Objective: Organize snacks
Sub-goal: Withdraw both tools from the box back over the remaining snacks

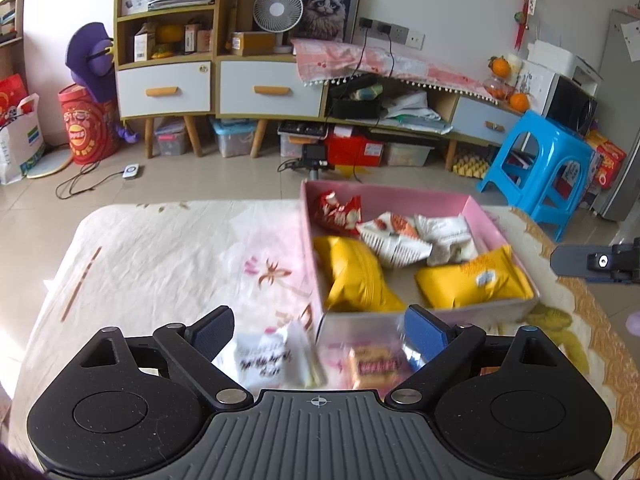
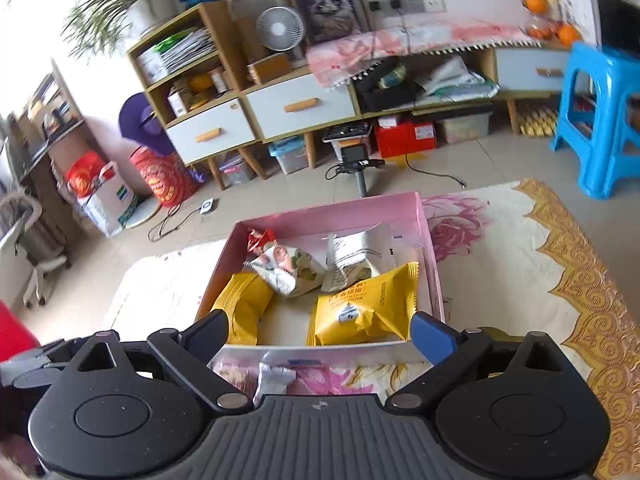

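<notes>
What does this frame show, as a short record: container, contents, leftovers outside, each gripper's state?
container: pink box on the flowered tablecloth
contents: two yellow packets, red packet, white packets
outside: white packet and orange packet in front of the box
left gripper: open, holding nothing, over the loose packets
right gripper: open, holding nothing, at the box's near wall

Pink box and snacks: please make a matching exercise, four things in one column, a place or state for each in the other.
1. red packet
2. yellow packets
3. white packet with dark writing
4. left gripper

A. open, holds nothing
B. far corner of the pink box
C. near end of the box
D. on the tablecloth, outside the box

Pairs: 1-B, 2-C, 3-D, 4-A
</notes>
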Demonstrator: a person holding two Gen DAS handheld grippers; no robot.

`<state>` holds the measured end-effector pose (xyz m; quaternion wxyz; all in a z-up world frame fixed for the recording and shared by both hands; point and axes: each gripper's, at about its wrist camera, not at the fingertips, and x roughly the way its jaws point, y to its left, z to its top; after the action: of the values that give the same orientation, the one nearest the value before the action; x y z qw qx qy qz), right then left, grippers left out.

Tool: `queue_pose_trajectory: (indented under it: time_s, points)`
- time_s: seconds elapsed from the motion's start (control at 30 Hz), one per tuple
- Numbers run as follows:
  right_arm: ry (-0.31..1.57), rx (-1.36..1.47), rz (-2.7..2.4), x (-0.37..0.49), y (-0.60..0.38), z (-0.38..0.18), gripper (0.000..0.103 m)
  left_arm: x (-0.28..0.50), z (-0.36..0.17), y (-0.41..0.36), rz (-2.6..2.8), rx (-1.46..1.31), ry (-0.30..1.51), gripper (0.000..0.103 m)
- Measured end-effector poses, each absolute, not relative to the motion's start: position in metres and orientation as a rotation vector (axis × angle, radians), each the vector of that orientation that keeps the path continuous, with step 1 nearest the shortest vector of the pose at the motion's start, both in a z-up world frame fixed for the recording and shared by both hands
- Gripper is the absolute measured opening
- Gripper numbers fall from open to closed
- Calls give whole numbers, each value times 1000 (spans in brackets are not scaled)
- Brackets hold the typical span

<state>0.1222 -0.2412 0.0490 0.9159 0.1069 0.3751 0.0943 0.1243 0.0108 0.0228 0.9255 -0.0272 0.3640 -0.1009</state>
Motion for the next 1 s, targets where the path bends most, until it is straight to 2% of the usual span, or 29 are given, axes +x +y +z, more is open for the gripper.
queue_pose_trajectory:
  time_s: [0.23, 0.6, 0.8, 1.0]
  points:
    - [751, 175, 209, 107, -235, 49, 92, 101, 17, 22, -205, -79, 724, 98]
    - [727, 53, 184, 79, -232, 36, 95, 82, 9, 29, -200, -100, 746, 100]
    - [636, -48, 184, 57, -234, 33, 95, 72, 3, 35, -196, -125, 756, 100]
    - [646, -38, 176, 47, -249, 23, 95, 60, -6, 34, -213, -114, 761, 100]
